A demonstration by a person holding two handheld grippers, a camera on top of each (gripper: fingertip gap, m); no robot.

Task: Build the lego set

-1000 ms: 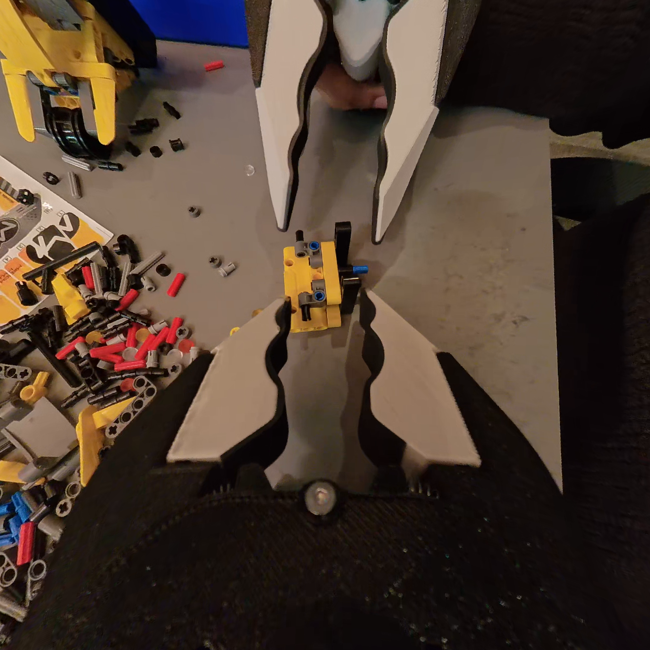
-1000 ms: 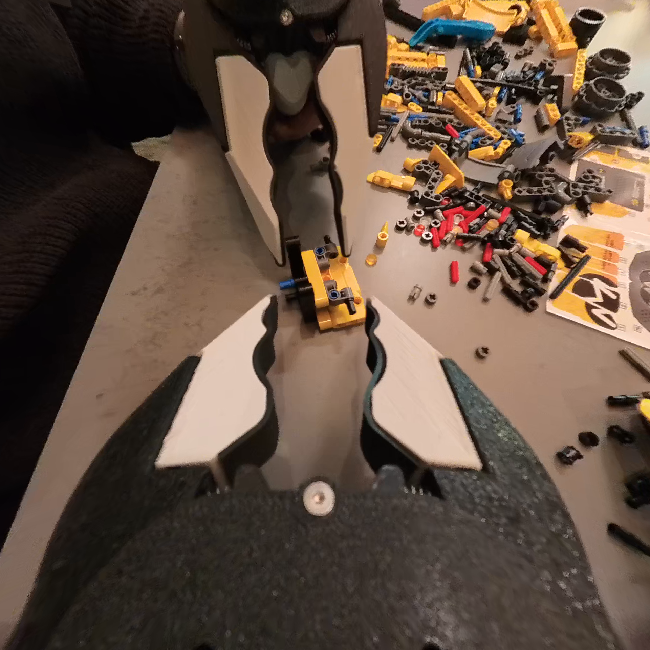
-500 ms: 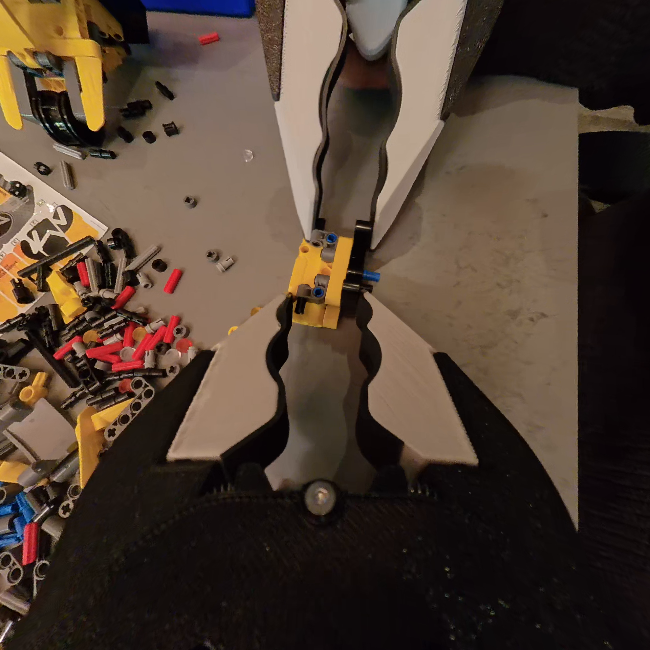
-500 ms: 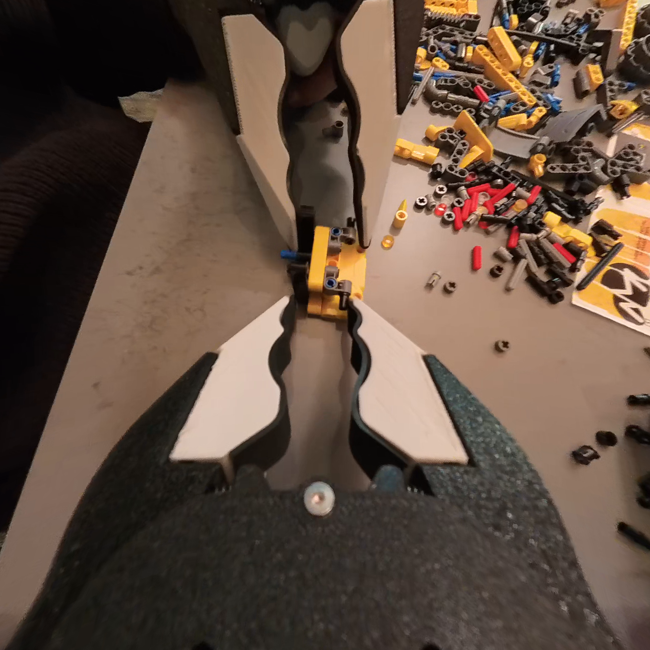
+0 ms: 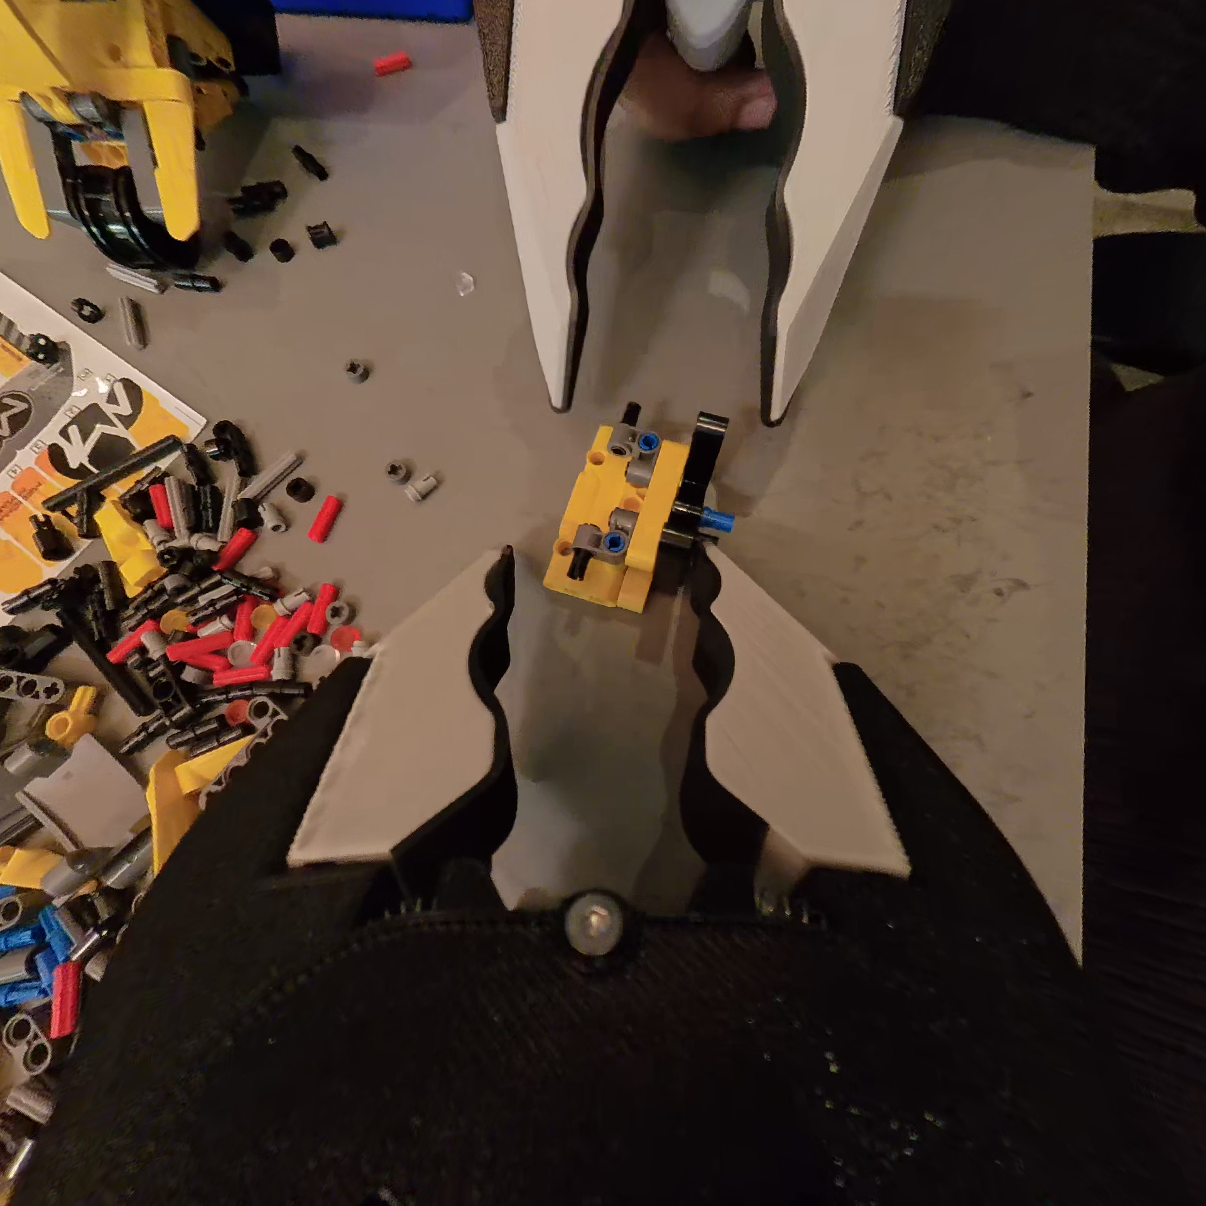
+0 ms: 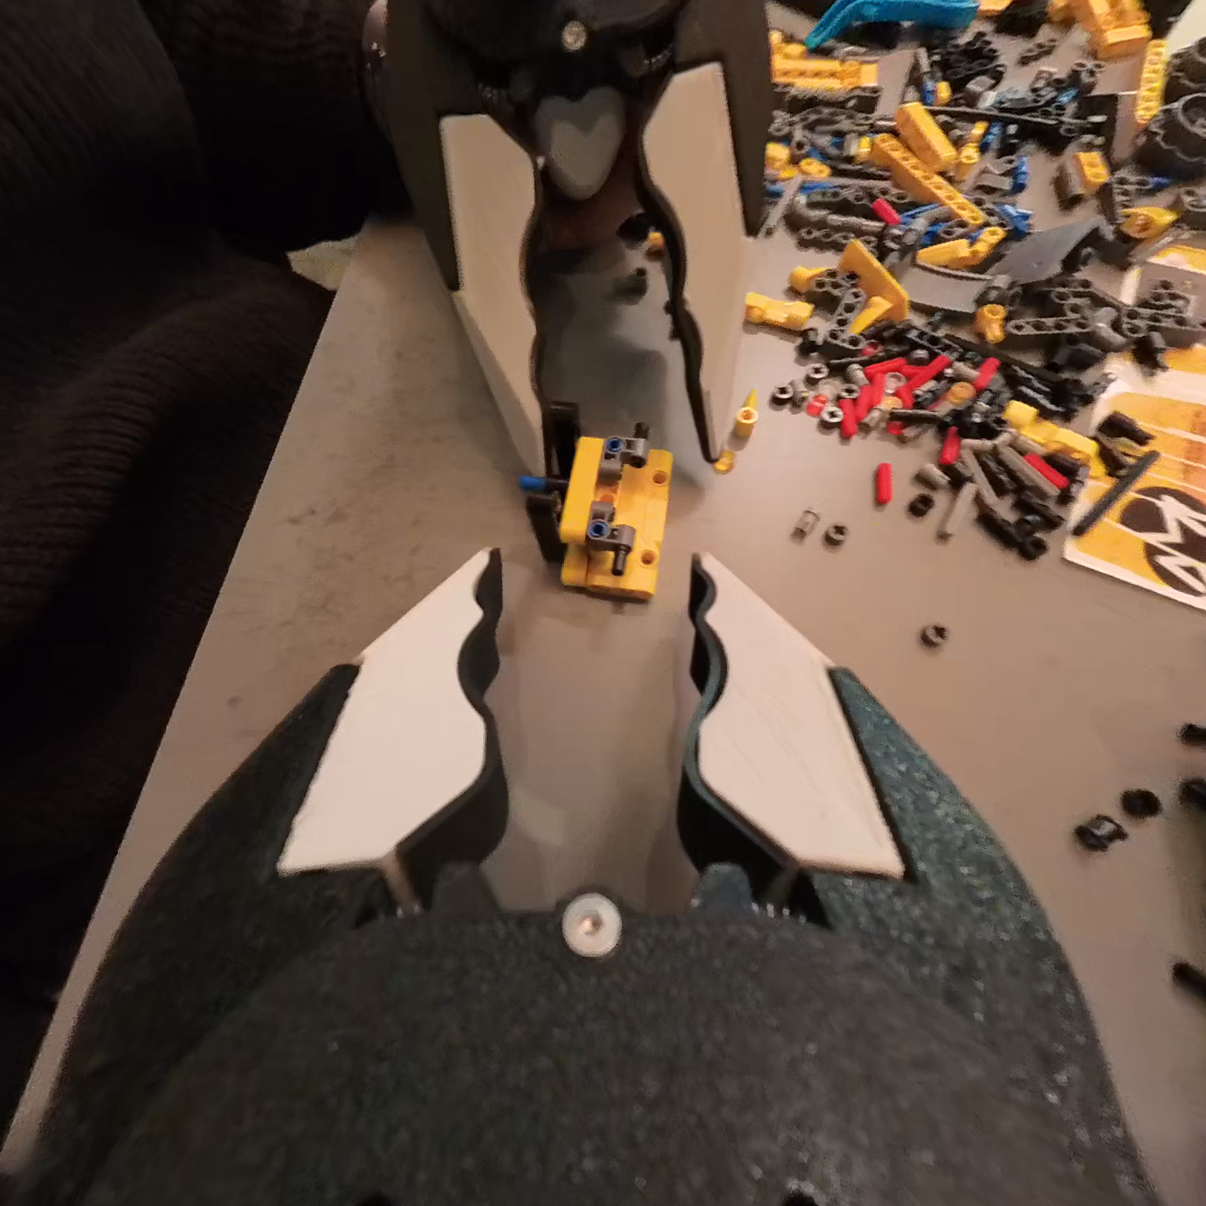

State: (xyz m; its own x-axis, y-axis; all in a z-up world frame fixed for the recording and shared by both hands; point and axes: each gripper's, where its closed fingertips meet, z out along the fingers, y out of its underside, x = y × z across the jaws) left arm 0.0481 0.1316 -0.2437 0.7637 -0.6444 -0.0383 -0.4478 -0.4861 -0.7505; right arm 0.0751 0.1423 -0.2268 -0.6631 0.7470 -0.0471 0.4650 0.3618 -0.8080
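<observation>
- Left gripper [image 5: 607, 555] has its jaws spread wide, gripping nothing; the little yellow block assembly [image 5: 620, 515] sits on the grey desk [image 5: 913, 522] just past its tips.
- Right gripper [image 6: 594, 561] faces it from the assembly's other side, also wide apart and empty.
- Loose red and black pins [image 5: 215, 626] are piled beside the assembly, with a sticker sheet [image 5: 59, 444] beyond them.

sticker sheet [image 5: 72, 450] (graphics only), no legible text
</observation>
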